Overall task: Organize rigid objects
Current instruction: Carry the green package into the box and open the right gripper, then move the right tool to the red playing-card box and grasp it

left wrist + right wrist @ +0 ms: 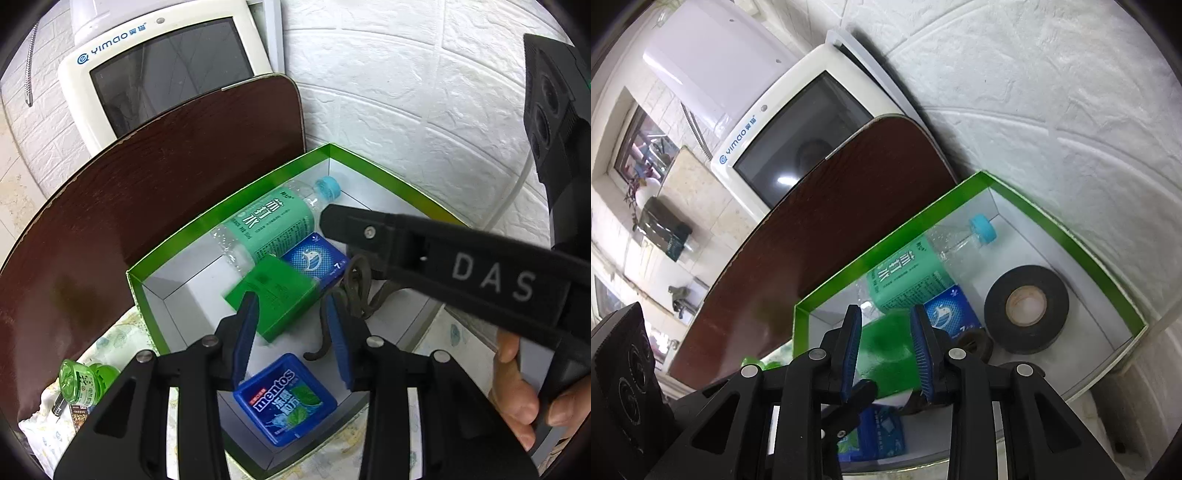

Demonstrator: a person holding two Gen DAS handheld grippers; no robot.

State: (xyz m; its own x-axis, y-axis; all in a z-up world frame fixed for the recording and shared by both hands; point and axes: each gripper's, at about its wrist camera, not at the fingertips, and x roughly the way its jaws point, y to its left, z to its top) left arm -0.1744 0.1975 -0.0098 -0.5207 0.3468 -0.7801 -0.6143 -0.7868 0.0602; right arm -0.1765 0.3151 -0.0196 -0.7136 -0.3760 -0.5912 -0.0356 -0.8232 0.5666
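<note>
A green-rimmed white box (236, 195) holds a green-labelled water bottle (269, 221), a small blue packet (314, 258), a green box (273, 295), a blue Mentos tin (284, 398) and a dark cord (354, 291). My left gripper (291, 314) hovers open over the box, the green box just beyond its blue pads. My right gripper (886, 332) is also open above the green box (886, 350); its arm crosses the left wrist view (443, 258). A black tape roll (1027, 306) lies in the box (1045, 218) to the right.
A dark wooden board (147, 192) leans behind the box, in front of a white Yimao appliance (166, 66). A white textured wall (406, 92) stands at the right. A small green bottle (79, 384) lies on the patterned cloth (122, 332) at the left.
</note>
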